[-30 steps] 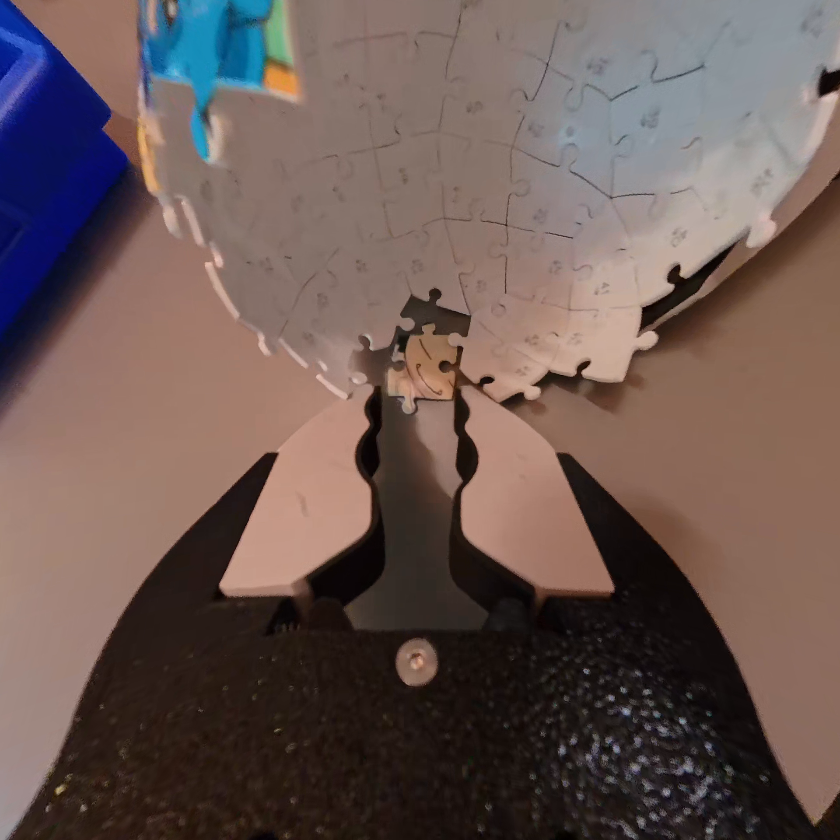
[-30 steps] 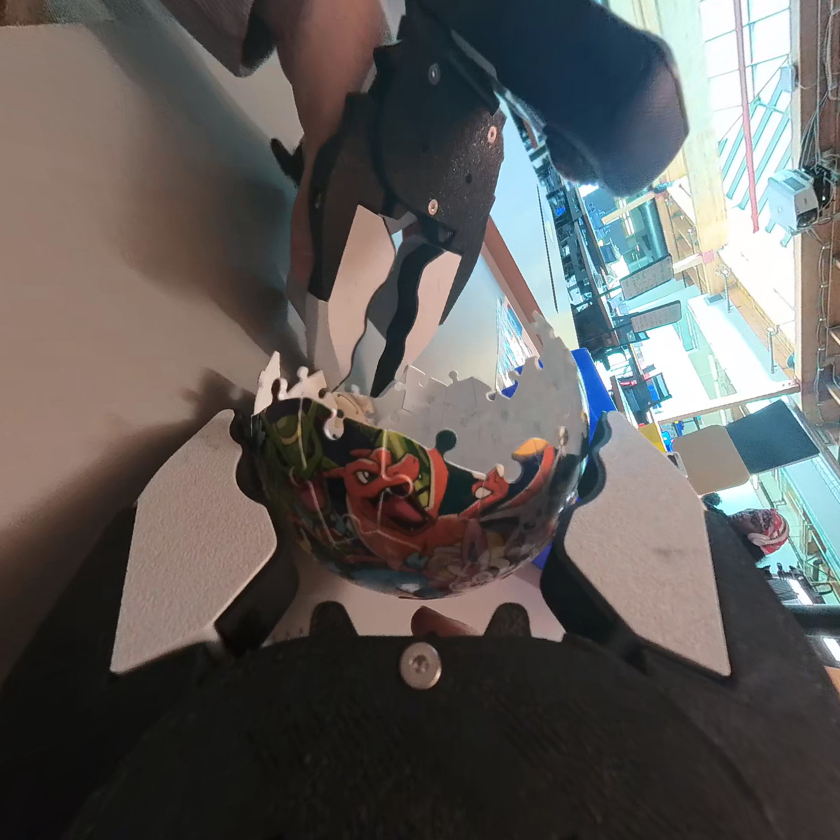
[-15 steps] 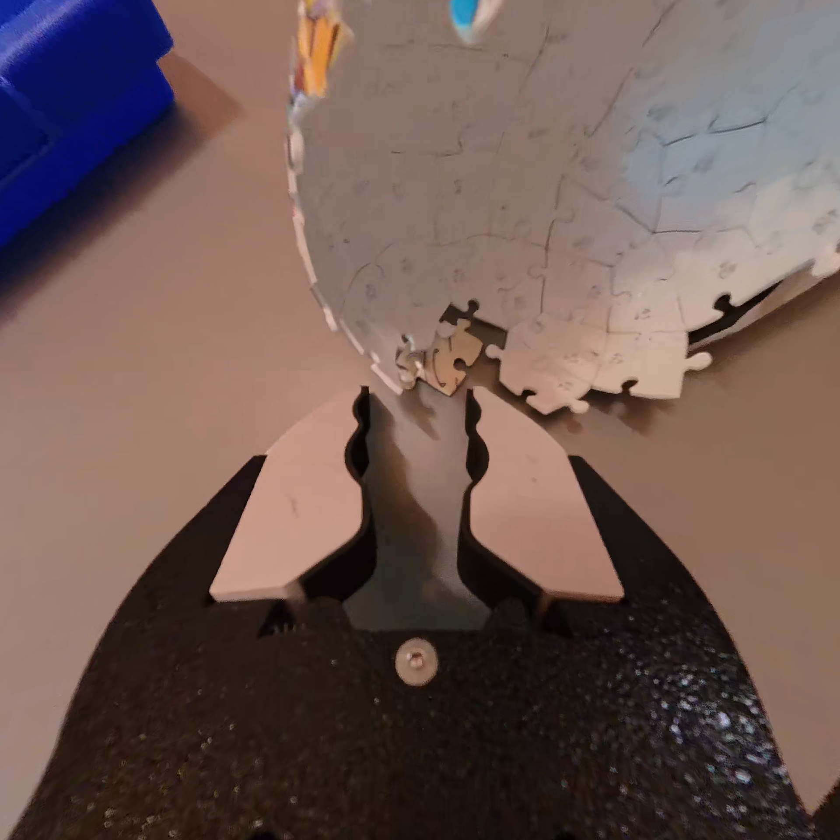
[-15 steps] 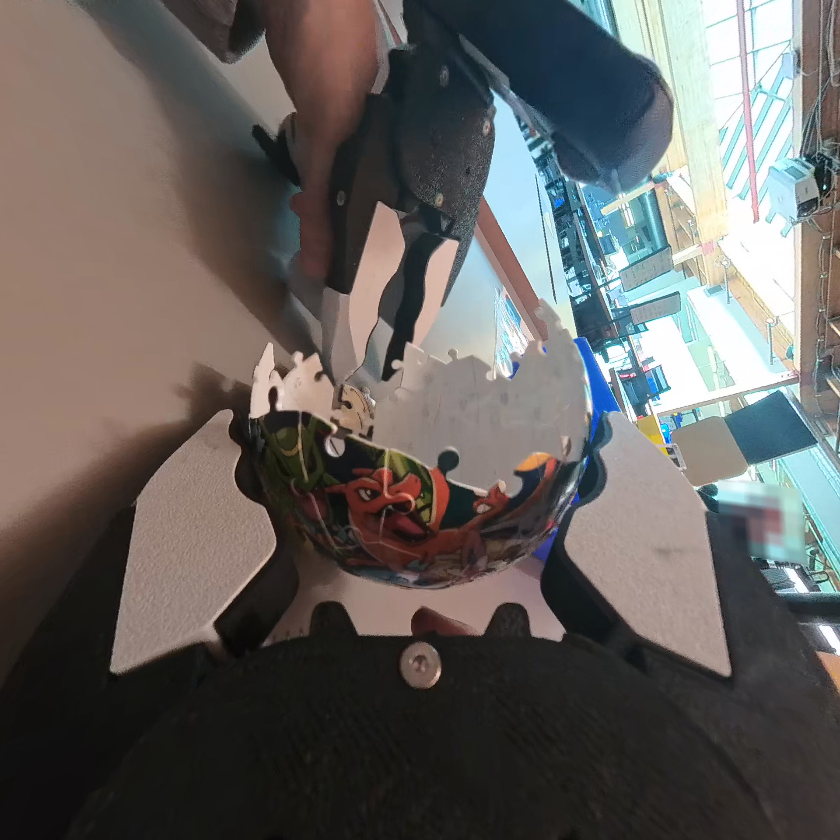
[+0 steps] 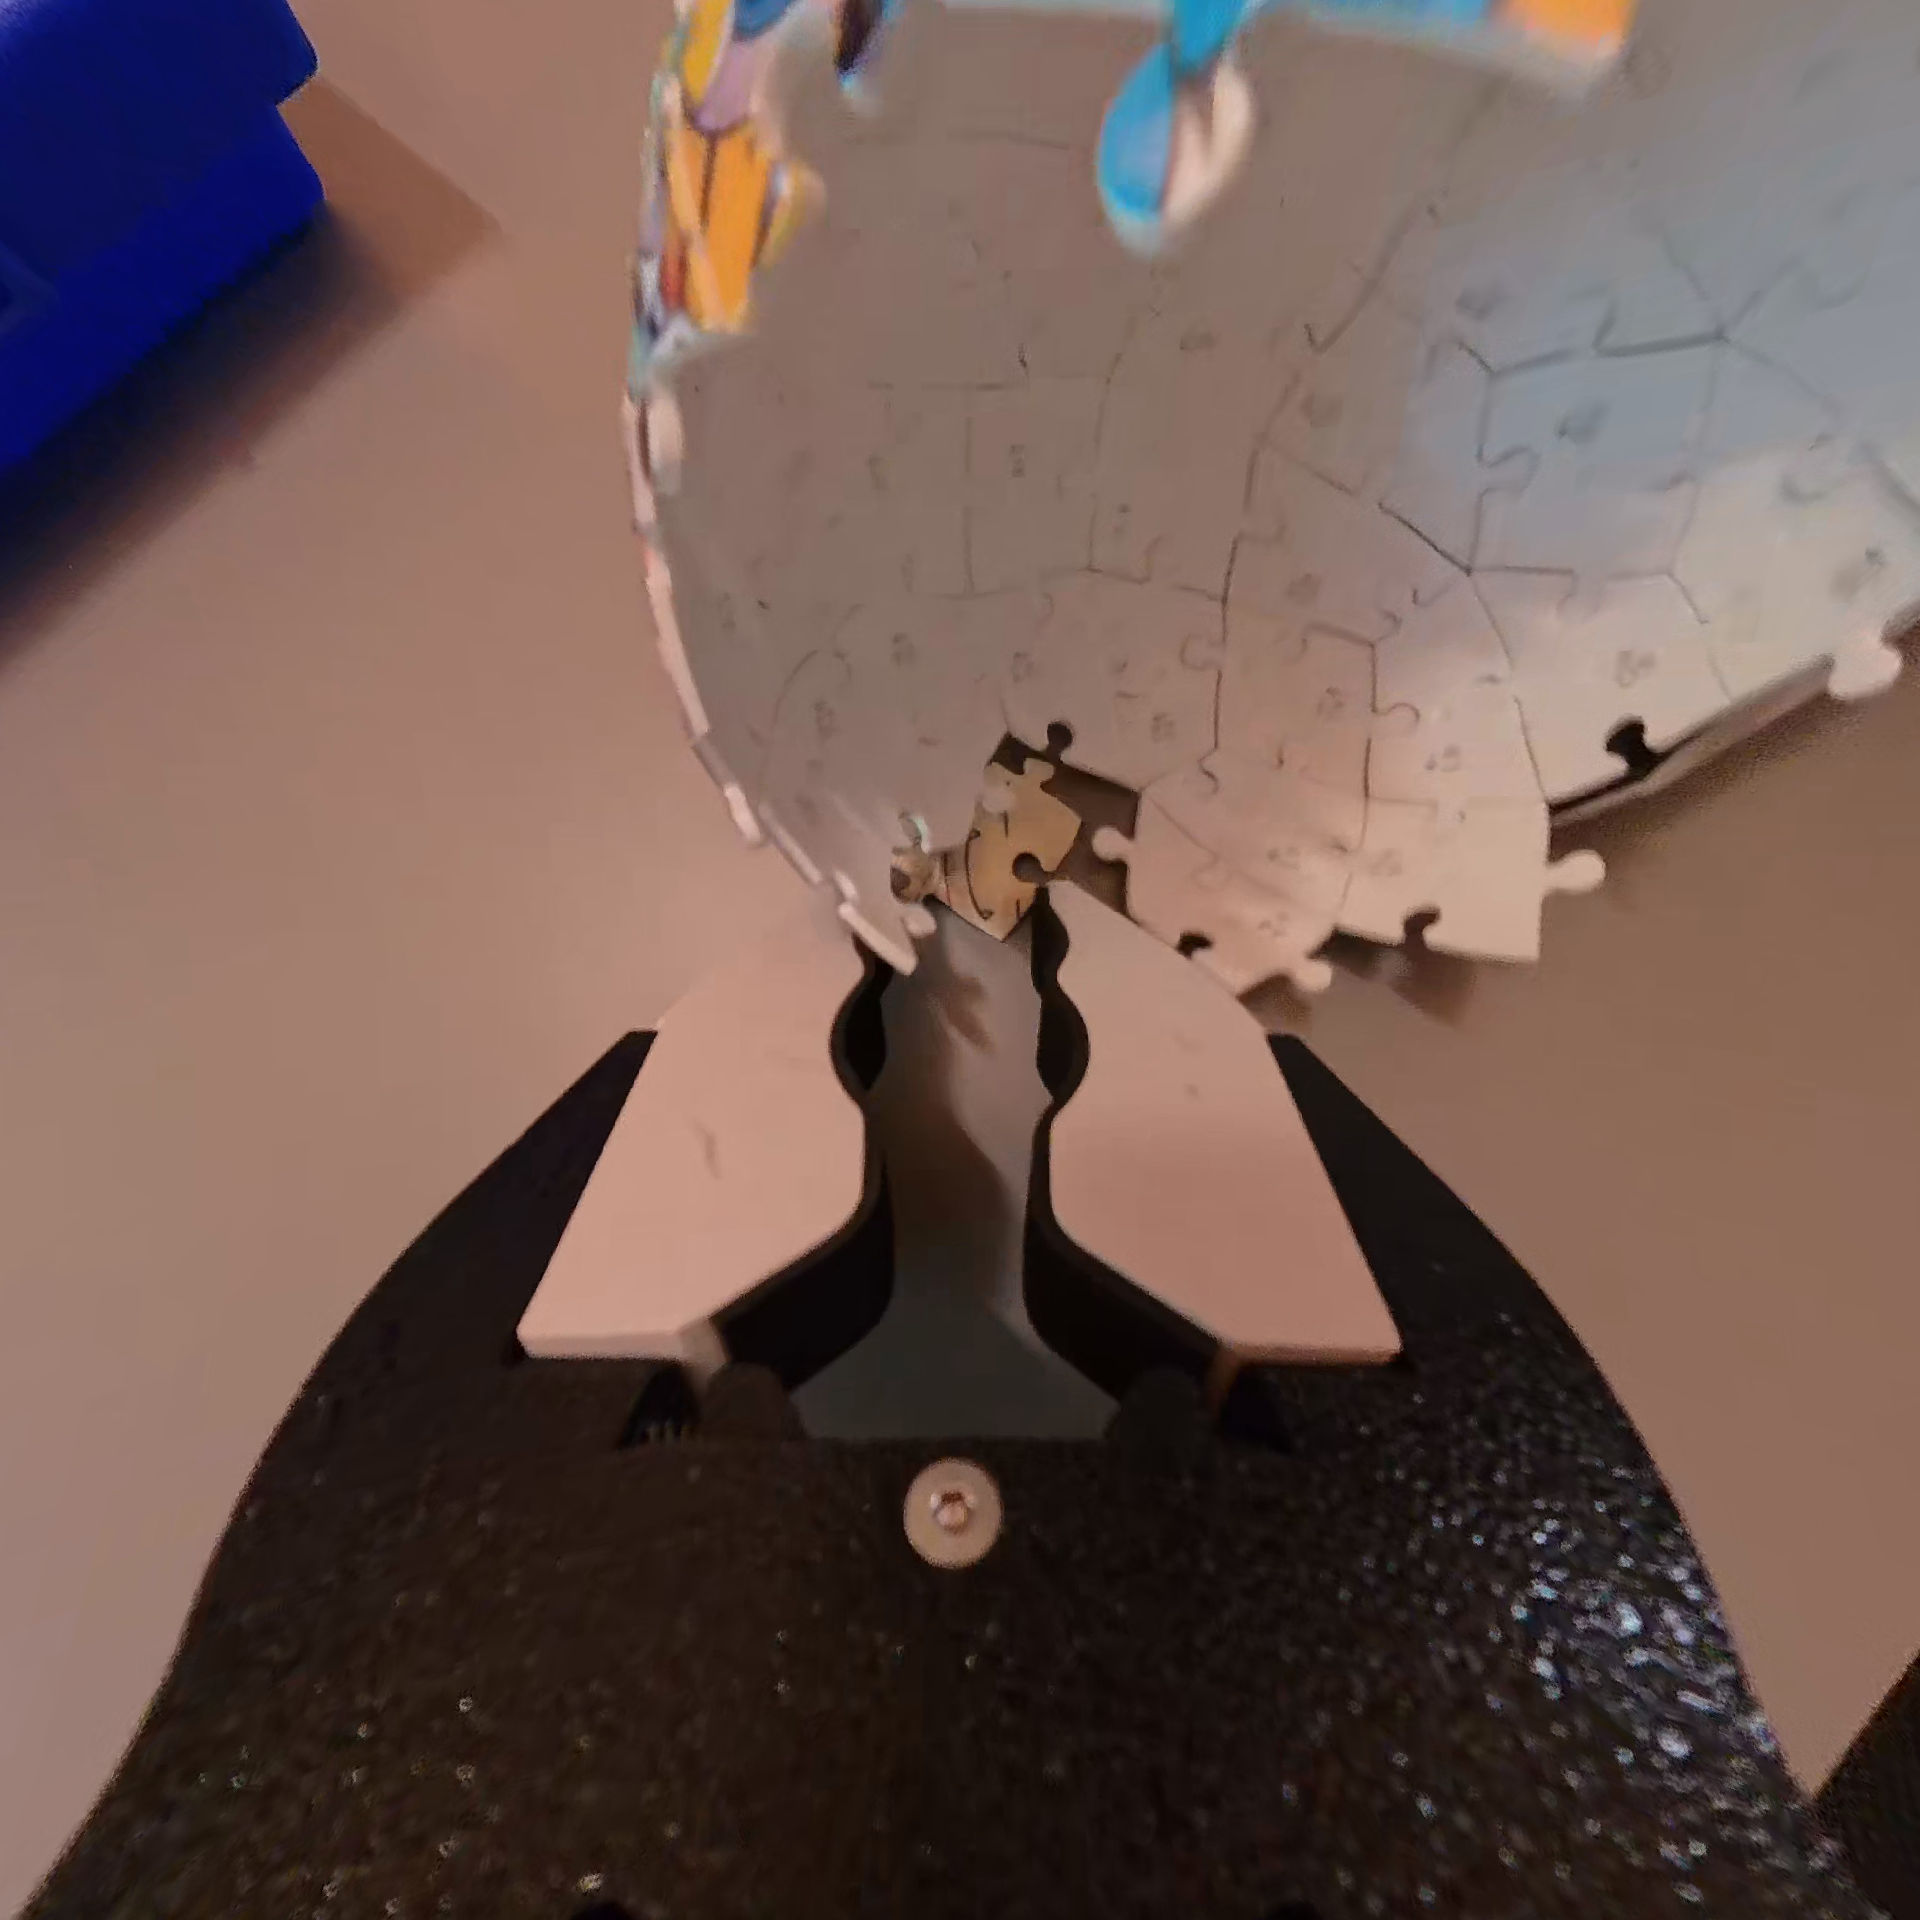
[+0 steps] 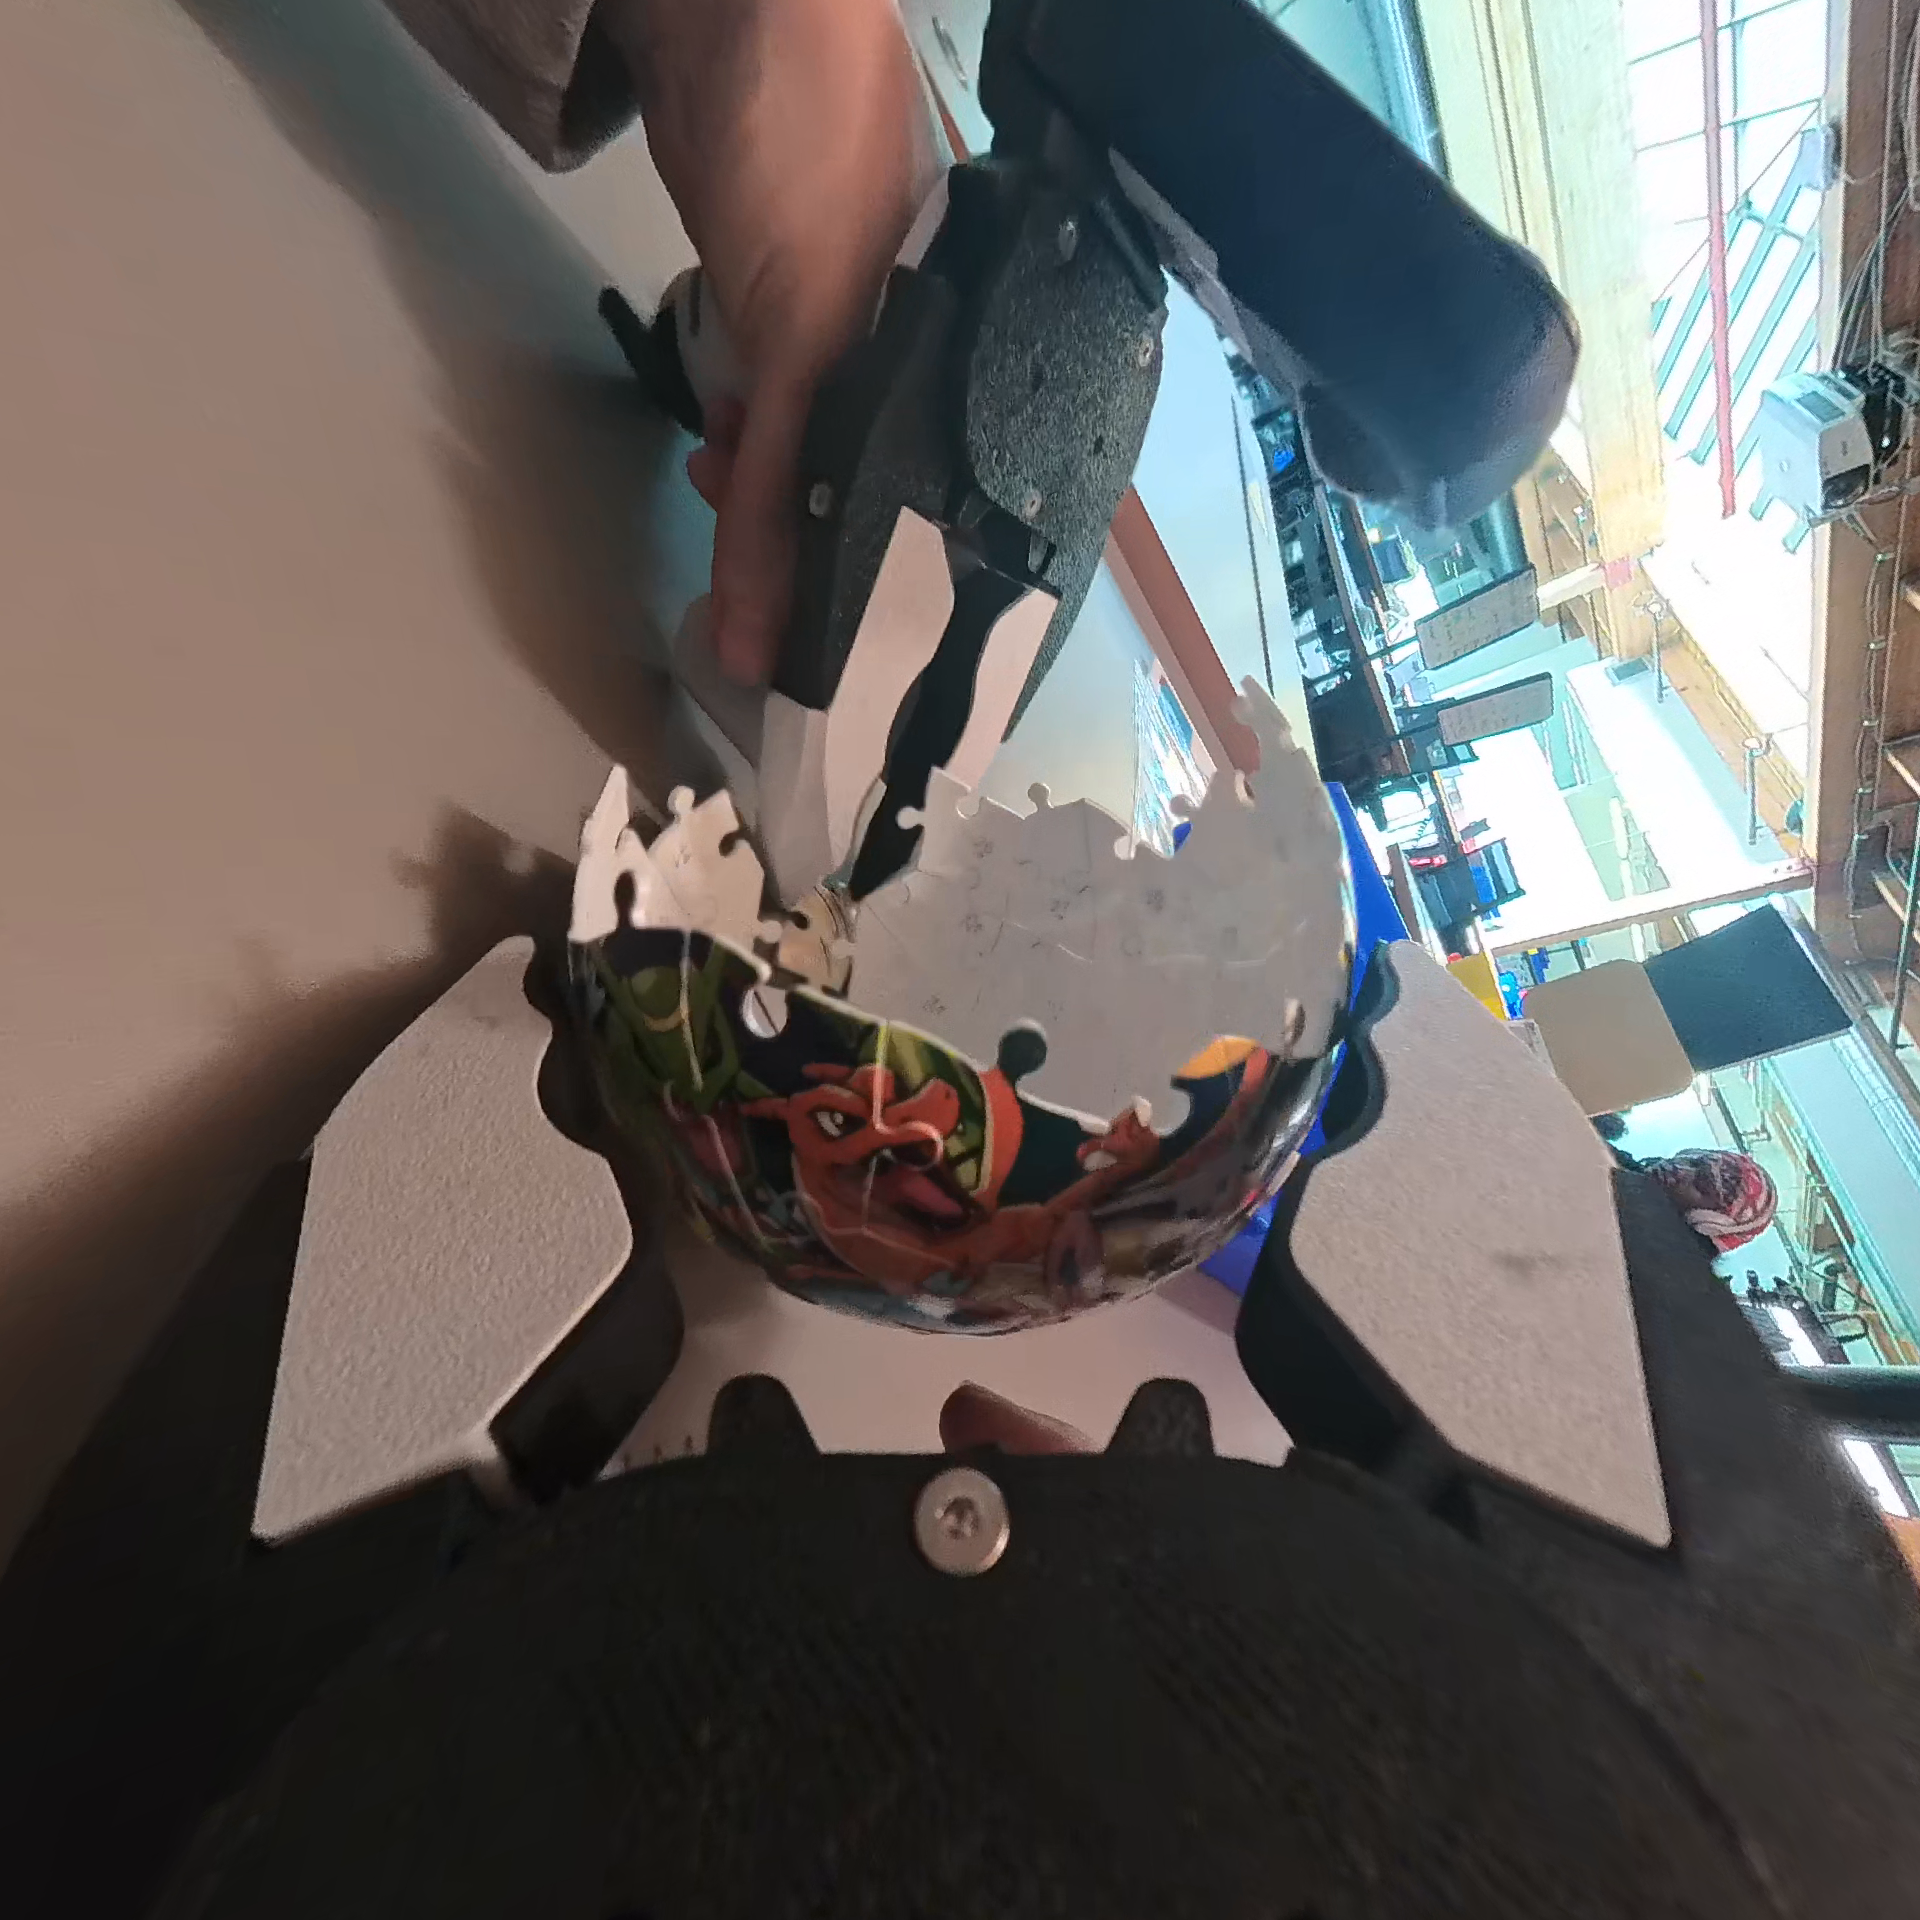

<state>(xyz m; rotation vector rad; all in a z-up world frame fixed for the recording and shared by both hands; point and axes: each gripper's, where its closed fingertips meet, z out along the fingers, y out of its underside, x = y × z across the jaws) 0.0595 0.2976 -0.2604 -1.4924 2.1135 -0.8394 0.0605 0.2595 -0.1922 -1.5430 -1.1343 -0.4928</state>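
we see the right gripper point(image 6: 961, 1049) clamped on a half-built puzzle ball point(image 6: 966, 1122), one finger point(image 6: 457, 1195) pressed to each side of its printed shell, so the bowl-shaped piece hangs between them with its jagged open rim turned away from the camera. the outside carries bright cartoon art in orange, green and dark tones; the inside is plain white point(image 5: 1195, 499) with faint marks on each piece (too small to make out). the left gripper point(image 5: 961, 935) reaches in at the rim, its fingers nearly together, the tips pinching a single loose puzzle piece point(image 5: 1003, 847) that sits tilted in a gap at the edge of the shell, touching the neighbouring pieces but not lying flush. in the right wrist view a bare hand point(image 6: 790, 343) grips the left gripper's handle above the ball. below everything lies a plain beige table point(image 5: 312, 831), and a blue bin point(image 5: 114, 260) sits off at the far left corner.
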